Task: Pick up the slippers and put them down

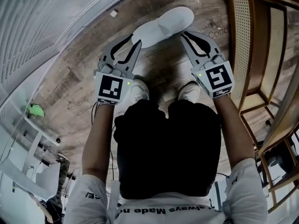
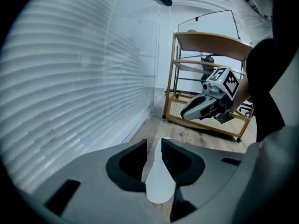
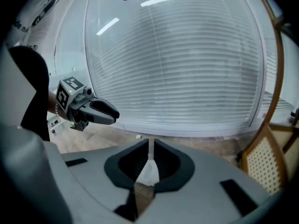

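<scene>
Poised above white slippers (image 1: 163, 24) at 12 o'clock, ahead of the feet on the wood floor (image 1: 79, 78).
Holding the left gripper (image 1: 135, 39) at 11 o'clock, jaws parted and pinching nothing, with the slippers lying below and showing through the gap. Holding the right gripper (image 1: 185, 33) at 1 o'clock, jaws closed to a thin slit and empty, with only a sliver of white behind it. Flanked at 3 o'clock by a rattan shelf (image 1: 243, 41).
</scene>
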{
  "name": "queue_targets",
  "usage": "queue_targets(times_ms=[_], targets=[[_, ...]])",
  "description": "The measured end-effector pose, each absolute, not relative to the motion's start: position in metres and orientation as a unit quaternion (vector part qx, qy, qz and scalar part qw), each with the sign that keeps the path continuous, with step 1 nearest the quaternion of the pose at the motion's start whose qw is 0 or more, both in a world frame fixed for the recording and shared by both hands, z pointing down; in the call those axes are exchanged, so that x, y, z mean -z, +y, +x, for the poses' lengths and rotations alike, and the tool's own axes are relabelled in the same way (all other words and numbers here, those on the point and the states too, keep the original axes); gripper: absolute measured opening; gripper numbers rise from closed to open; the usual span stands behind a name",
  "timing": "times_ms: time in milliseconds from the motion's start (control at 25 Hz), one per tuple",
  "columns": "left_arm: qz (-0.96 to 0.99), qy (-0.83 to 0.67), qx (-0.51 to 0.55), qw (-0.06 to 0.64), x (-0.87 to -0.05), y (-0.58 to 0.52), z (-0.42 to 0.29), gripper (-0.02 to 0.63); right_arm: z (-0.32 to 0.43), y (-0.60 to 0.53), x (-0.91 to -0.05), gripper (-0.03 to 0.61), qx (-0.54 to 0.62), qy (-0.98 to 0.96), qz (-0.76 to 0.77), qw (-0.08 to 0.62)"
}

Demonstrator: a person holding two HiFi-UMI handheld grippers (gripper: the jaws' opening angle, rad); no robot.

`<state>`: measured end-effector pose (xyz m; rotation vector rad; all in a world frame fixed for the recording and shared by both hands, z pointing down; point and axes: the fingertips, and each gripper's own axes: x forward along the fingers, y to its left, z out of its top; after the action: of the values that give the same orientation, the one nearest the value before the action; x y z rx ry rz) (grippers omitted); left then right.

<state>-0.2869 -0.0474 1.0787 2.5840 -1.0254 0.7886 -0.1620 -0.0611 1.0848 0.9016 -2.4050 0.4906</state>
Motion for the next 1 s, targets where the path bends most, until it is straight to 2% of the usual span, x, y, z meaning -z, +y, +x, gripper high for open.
queue_targets(times_ms=[480, 760, 1000], targets=[[0.908, -0.346, -0.218, 0.089, -0.753, -0.027, -0.274, 0.077, -0.17, -0.042, -0.749, 0.02, -0.147, -0.883, 0.398, 0.202], [0.905, -0.388, -0.142, 0.107, -0.561, -0.012, -0.281, 0.052, -0.176, -0.018, -0.558, 0.018, -0.125, -0.887, 0.407, 0.18], [0.9, -0.403, -0.104, 0.127, -0.427, 0.002, -0.282, 0.035, -0.173, 0.0, -0.423, 0.018, -0.123, -0.887, 0.417, 0.159]])
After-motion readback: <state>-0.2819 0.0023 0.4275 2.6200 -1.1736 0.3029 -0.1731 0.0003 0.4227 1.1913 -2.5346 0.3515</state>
